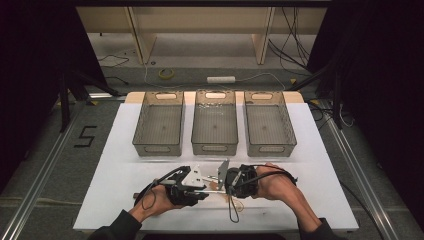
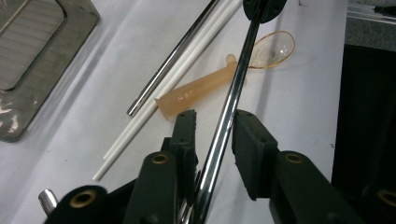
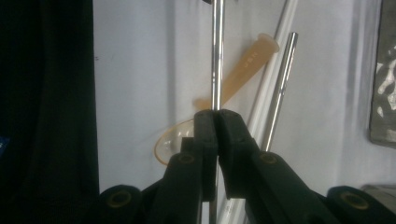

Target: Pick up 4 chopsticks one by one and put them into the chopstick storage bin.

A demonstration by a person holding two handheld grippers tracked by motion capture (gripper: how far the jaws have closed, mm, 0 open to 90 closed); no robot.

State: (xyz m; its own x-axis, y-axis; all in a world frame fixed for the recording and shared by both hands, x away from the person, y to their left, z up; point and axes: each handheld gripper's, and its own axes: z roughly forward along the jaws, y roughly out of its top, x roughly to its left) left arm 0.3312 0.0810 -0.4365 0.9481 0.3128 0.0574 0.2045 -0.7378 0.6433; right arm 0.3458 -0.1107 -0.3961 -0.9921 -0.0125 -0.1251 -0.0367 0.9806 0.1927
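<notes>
Right gripper (image 3: 216, 122) clamps steel rod (image 3: 216, 56) above amber spoon (image 2: 219, 77) | left gripper (image 2: 214, 126) jaws apart, seemingly not gripping | risk: your release drops rod onto spoon.

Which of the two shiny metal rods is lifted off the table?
The longer metal rod, clamped at one end by the right gripper and passing between the left gripper jaws. The other metal rod lies on the table beside the white sticks.
</notes>
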